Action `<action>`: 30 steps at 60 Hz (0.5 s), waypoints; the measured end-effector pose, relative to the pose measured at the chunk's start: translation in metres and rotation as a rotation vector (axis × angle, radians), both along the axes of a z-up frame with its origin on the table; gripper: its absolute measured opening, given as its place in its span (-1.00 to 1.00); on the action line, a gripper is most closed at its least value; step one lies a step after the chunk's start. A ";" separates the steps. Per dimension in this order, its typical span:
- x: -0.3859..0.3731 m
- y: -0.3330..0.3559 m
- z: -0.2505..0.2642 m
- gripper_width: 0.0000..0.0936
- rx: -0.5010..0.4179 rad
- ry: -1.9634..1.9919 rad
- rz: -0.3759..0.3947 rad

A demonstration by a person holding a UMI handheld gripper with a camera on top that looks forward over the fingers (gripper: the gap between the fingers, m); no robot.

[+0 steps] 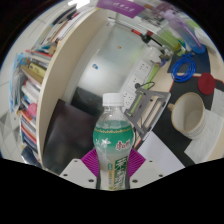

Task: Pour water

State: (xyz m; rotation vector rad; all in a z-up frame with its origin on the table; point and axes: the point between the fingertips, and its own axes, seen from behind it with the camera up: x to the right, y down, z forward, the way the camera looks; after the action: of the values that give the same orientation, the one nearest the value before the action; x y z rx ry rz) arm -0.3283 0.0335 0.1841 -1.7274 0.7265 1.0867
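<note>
Upright bottle (113, 138), seemingly gripper-clamped (113, 167)

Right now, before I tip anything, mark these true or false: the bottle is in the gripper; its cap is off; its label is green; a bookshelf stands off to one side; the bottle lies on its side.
1. The bottle is held between the gripper fingers. True: both pink pads press on its lower body.
2. Its cap is off. False: the white cap is on the neck.
3. Its label is green. True.
4. A bookshelf full of books stands to one side. True.
5. The bottle lies on its side. False: it stands upright in the gripper.
</note>
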 end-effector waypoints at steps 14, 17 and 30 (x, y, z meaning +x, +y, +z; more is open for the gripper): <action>0.029 -0.002 0.027 -0.31 -0.116 0.690 0.024; 0.034 -0.001 0.033 -0.31 -0.117 0.789 0.025; 0.062 0.006 0.045 -0.31 -0.124 1.063 -0.004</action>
State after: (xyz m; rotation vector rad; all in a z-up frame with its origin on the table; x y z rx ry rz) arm -0.2661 0.0400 0.2287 -1.1344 1.4432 1.9982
